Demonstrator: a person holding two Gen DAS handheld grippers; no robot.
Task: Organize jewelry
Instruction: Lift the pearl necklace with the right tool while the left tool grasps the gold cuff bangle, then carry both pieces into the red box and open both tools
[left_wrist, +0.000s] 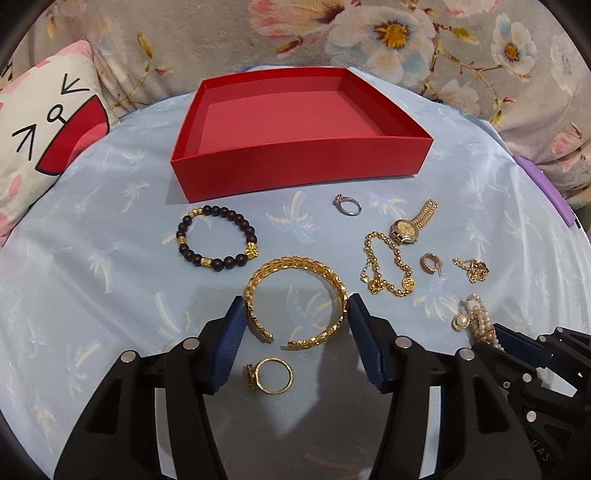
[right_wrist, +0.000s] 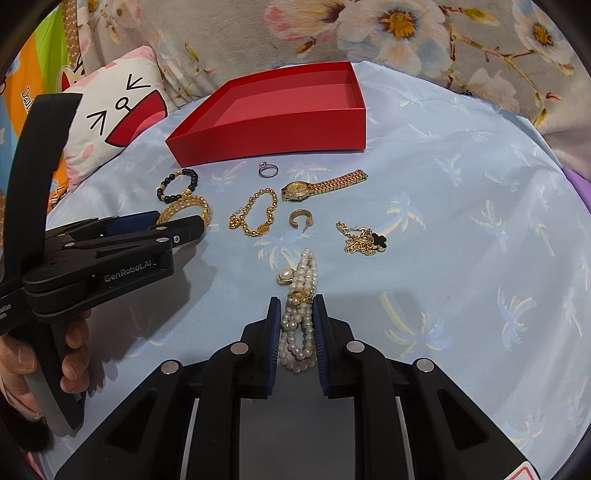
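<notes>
Gold dominates the pale blue cloth (left_wrist: 110, 229) in front of the red box (left_wrist: 295, 166), whose open top faces up and whose long side runs across the view. The left tool (left_wrist: 295, 314) reaches low over the cloth, its blue pads spread wide on either side of the gold bangle (left_wrist: 295, 291), each pad just at the bangle's rim; the bangle lies flat with its gap turned away from the box, towards the tool. Nearer the tool than the bangle, a gold ring (left_wrist: 271, 374) lies between the fingers.

The right tool (right_wrist: 295, 321) lies level with the cloth, its pads drawn in close along both sides of the pearl bracelet (right_wrist: 299, 317), which runs lengthwise between them, pointing towards the box. I cannot tell whether the pads actually press it.

The right wrist view alone shows the person's left hand (right_wrist: 44, 354) wrapped round the left tool's handle, and the black clover pendant (right_wrist: 378, 240) on its gold chain. Between the tools and the box lie the black bead bracelet (left_wrist: 218, 236), a silver ring (left_wrist: 348, 205), the gold watch (left_wrist: 410, 223), a gold chain bracelet (left_wrist: 388, 264) and a hoop earring (left_wrist: 430, 263).
</notes>
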